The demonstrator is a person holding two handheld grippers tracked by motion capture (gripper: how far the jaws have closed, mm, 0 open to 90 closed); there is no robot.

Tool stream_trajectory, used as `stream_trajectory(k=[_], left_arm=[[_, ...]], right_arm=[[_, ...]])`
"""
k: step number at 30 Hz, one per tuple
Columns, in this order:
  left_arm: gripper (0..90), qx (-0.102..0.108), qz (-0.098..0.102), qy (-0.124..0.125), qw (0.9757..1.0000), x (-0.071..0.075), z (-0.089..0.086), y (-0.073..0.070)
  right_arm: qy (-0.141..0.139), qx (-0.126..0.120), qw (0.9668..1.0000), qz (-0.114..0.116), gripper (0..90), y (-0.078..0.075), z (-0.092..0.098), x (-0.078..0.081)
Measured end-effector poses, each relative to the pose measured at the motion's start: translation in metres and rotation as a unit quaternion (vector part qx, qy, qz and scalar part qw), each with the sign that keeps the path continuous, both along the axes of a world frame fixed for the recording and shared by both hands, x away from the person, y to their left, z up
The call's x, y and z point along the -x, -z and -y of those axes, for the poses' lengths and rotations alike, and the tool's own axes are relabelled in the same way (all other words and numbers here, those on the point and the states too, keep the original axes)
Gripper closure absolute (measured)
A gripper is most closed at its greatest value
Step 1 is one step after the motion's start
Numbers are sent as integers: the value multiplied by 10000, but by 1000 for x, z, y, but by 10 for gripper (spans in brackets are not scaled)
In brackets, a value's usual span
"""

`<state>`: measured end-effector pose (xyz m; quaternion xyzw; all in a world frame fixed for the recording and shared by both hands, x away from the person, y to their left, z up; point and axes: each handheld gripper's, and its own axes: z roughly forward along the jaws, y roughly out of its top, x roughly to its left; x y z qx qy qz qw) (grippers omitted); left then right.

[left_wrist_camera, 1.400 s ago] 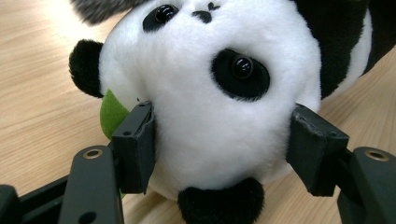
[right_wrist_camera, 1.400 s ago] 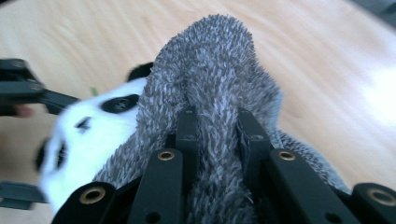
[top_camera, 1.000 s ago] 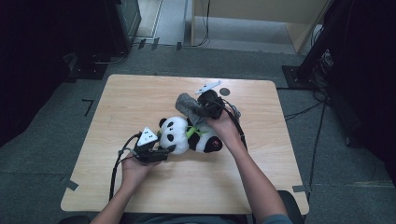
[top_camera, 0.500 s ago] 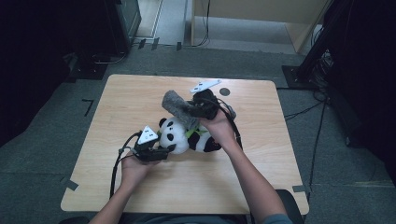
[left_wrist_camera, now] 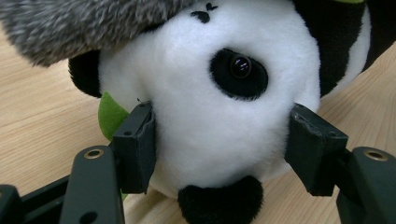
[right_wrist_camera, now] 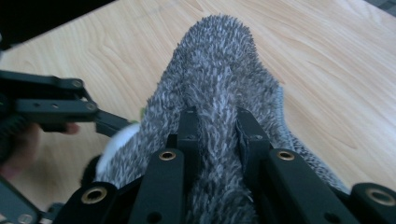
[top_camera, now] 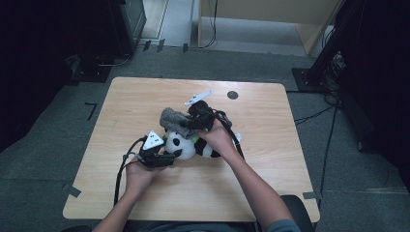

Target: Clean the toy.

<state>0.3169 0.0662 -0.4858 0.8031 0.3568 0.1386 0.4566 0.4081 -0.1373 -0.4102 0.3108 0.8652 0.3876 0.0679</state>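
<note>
A black-and-white panda plush (top_camera: 186, 144) lies near the middle of the wooden table (top_camera: 270, 111). My left gripper (top_camera: 170, 155) is shut on its head, the pads pressing the white fur (left_wrist_camera: 219, 135) from both sides. My right gripper (top_camera: 189, 123) is shut on a fuzzy grey cloth (top_camera: 173, 120) and holds it just above and behind the panda's head. In the right gripper view the grey cloth (right_wrist_camera: 219, 98) bunches between the jaws, with the left gripper (right_wrist_camera: 112, 122) farther off at the left. The cloth's edge (left_wrist_camera: 84, 28) overhangs the panda's head.
A small dark round mark (top_camera: 232, 94) sits at the back of the table. Cables trail from both grippers over the table top. Dark equipment and stands surround the table on the grey floor.
My right gripper has carried the grey cloth leftward and slightly down, from behind the panda to over its head. The left gripper and the panda have stayed put.
</note>
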Motion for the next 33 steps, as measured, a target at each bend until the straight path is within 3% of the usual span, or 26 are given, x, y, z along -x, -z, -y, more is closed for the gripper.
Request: stream_trajectory(k=[4,7,12,21,27,29,33], left_arm=[[334,-4,-45,4,10000,-1,-1,0],[336,-10,-46,23,10000,-1,-1,-1],[338,43,-147,30,9999,-3,-2,-2],[340,76,-212,45,9997,-5,-4,-1],[339,74,-246,67,9996,-6,-4,-2],[339,57,-269,77,9996,-6,-4,-2],[337,57,-298,98,9995,-8,-4,-3]], right_arm=[[234,210,9995,83,764,3,10,-5],[308,196,9993,-38,772,4,20,-9],[346,375,9985,217,774,1,25,-9],[694,318,9965,346,776,-11,46,-10],[918,135,9953,272,780,-16,67,-14],[1013,-75,9946,230,780,-21,73,-12],[1134,-323,9917,520,779,-38,86,-4]])
